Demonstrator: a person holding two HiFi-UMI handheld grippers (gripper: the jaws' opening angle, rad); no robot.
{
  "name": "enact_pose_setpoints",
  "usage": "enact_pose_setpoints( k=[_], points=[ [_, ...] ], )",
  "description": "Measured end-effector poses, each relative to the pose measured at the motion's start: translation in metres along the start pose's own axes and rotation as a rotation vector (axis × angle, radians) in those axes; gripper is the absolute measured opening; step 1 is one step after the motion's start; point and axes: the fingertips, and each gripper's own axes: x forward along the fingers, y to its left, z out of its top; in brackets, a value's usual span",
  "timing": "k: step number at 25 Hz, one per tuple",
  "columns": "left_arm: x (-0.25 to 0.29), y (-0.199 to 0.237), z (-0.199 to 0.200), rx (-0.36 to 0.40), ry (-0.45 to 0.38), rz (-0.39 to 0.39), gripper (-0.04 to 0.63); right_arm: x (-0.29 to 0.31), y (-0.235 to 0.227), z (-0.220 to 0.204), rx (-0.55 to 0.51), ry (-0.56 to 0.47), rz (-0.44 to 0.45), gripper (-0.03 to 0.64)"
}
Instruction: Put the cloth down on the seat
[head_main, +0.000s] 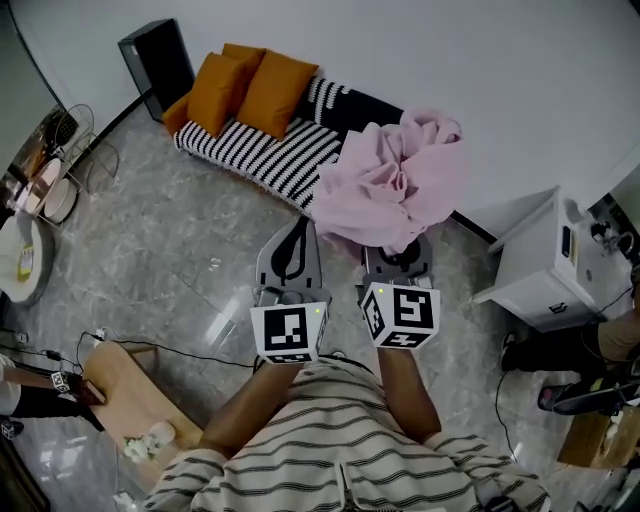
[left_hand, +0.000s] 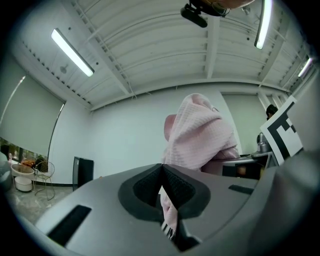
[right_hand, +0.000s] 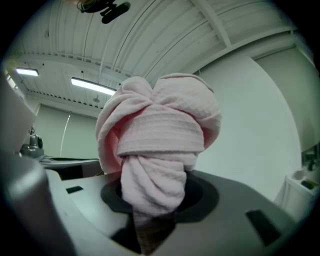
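A bunched pink cloth (head_main: 395, 180) hangs in the air over the right end of the black-and-white striped sofa seat (head_main: 265, 150). My right gripper (head_main: 398, 255) is shut on a twisted wad of it. In the right gripper view the cloth (right_hand: 157, 135) fills the space between the jaws of the right gripper (right_hand: 152, 200) and balloons above them. My left gripper (head_main: 292, 245) is level beside it, jaws shut tip to tip. In the left gripper view the cloth (left_hand: 197, 135) hangs just beyond and right of the left gripper (left_hand: 161, 167). No cloth shows pinched there.
Two orange cushions (head_main: 250, 85) lean at the sofa's left end, next to a black box (head_main: 160, 60). A white cabinet (head_main: 540, 270) stands at the right. A wooden stool (head_main: 130, 395) and cables lie on the marble floor at lower left.
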Motion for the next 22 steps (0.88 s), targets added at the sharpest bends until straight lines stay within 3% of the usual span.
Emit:
enact_pose_setpoints(
  k=[6, 17, 22],
  points=[
    [-0.001, 0.001, -0.013, 0.020, 0.042, 0.020, 0.008, 0.009, -0.005, -0.013, 0.057, 0.034, 0.017, 0.183],
    [0.016, 0.004, -0.052, -0.008, 0.062, 0.035, 0.008, 0.026, -0.019, -0.038, 0.077, 0.032, 0.026, 0.184],
    [0.061, 0.042, -0.066, -0.034, 0.065, 0.028, 0.008, 0.079, -0.016, -0.048, 0.084, 0.050, 0.010, 0.184]
  ],
)
